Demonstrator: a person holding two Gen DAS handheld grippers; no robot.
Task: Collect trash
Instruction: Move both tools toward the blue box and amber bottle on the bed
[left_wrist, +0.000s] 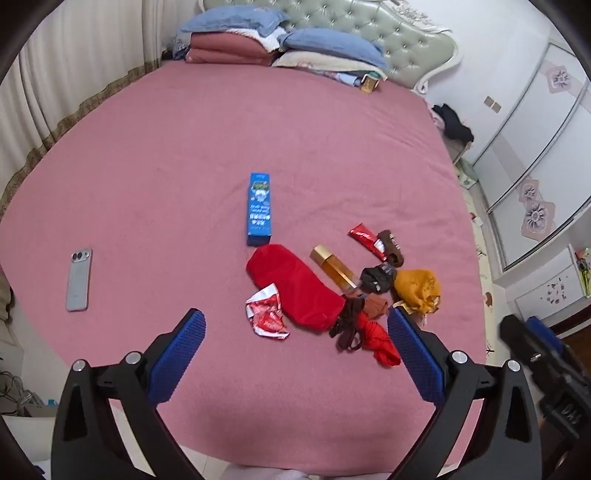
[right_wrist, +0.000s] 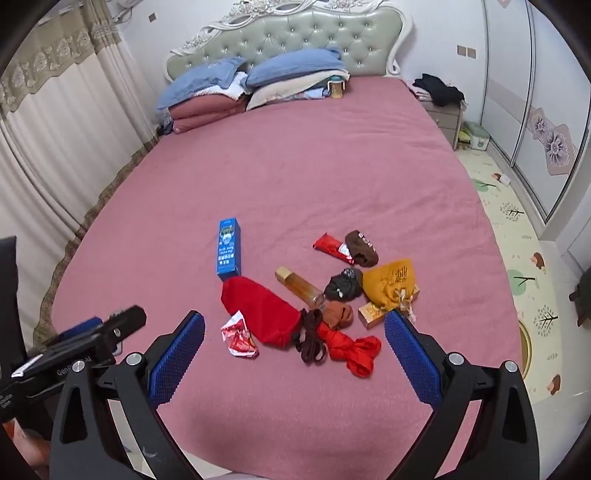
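Left wrist view. The left gripper (left_wrist: 295, 339) is held above the near edge of the bed with pink cover (left_wrist: 184, 147), jaws spread wide, nothing between them. A crumpled red-and-white wrapper (left_wrist: 266, 314) is seen near that edge, touching a red fabric pouch (left_wrist: 295, 286). A tall blue carton (left_wrist: 259, 209) lies just beyond the pouch. A grey smartphone (left_wrist: 78, 279) rests well apart, toward the left edge. A gold-capped amber bottle (left_wrist: 332, 266) and a mustard drawstring bag (left_wrist: 417, 288) lie toward the right edge.

Right wrist view. The right gripper (right_wrist: 294, 338) is likewise open and empty. The wrapper (right_wrist: 238, 339) is seen beside the pouch (right_wrist: 260, 310). A red tube (right_wrist: 334, 248) touches a brown sock (right_wrist: 362, 248). A gold rectangular box (right_wrist: 373, 313) sits under the bag (right_wrist: 388, 282). Red ribbon (right_wrist: 352, 349) and dark brown cord (right_wrist: 312, 338) are bundled nearest the edge.
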